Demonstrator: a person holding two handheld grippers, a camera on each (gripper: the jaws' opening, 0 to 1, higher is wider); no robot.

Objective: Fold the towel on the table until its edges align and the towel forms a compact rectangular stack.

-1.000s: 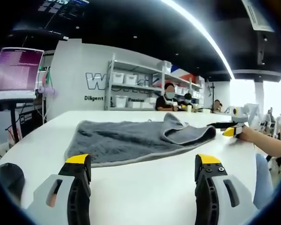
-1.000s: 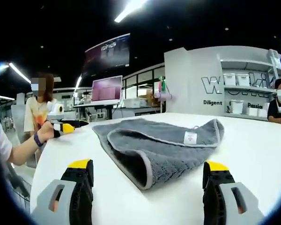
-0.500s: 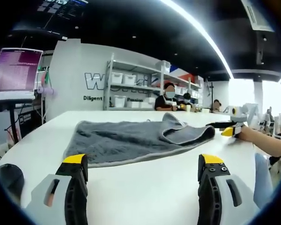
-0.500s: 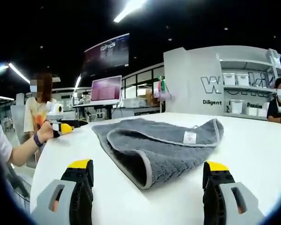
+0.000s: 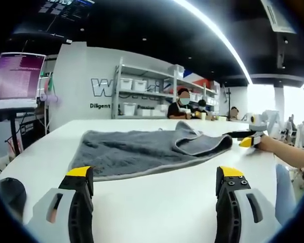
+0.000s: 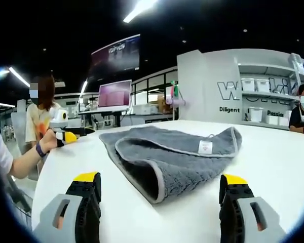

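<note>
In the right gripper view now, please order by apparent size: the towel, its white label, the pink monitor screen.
1. The towel, clearly the largest.
2. The monitor screen, though it stands far behind the table, so its true size is unsure.
3. The white label, smallest.

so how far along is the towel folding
Partly done. One end of the grey towel is already flapped over itself, its white tag showing, but the edges sit skewed and the rest lies spread flat on the white table. Nothing is in hand: the left tool and right tool are both open, short of the cloth. Left: align and fold it compact.
</note>
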